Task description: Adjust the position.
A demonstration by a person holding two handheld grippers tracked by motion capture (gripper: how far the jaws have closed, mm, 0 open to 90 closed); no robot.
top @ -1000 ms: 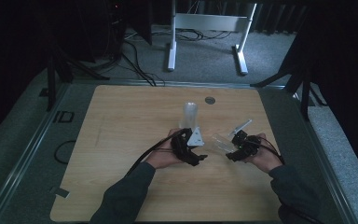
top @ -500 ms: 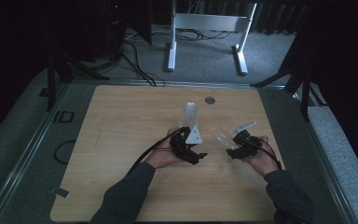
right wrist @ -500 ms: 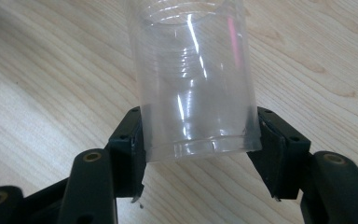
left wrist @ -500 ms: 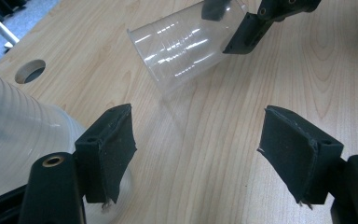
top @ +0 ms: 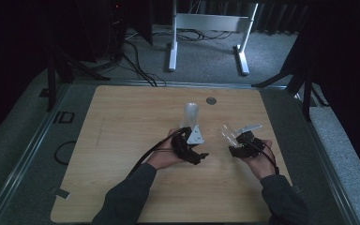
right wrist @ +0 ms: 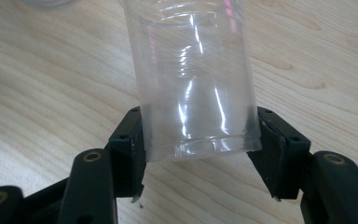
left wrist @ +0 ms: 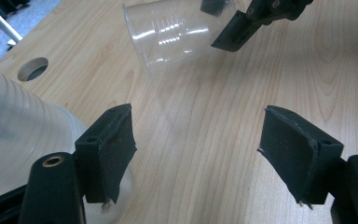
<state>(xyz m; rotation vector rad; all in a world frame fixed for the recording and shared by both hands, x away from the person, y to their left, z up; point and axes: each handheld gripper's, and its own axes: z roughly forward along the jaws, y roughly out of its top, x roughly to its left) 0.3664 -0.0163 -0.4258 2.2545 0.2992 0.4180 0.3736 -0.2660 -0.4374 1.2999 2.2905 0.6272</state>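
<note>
Little has shifted over the last second: the right gripper point(top: 231, 142) and its clear plastic cup point(top: 227, 134) have edged slightly back toward the person at the near right of the wooden table point(top: 122, 140), while the left gripper point(top: 198, 151) has kept its place near the table's middle. On the left, two forearms in dark sleeves enter from the near edge. Just beyond the left gripper stands a tall stack of clear plastic cups point(top: 191, 115); the left gripper view shows the stack point(left wrist: 18, 135) beside and outside one jaw, with only bare wood between the two jaws, which stand wide apart and grip nothing. Farther right, the right gripper point(right wrist: 200, 154) clamps the single cup point(right wrist: 193, 79) near its base, both pads pressed against its sides, the cup tilted over the tabletop. A round cable hole point(top: 210, 100) sits near the table's far edge.
</note>
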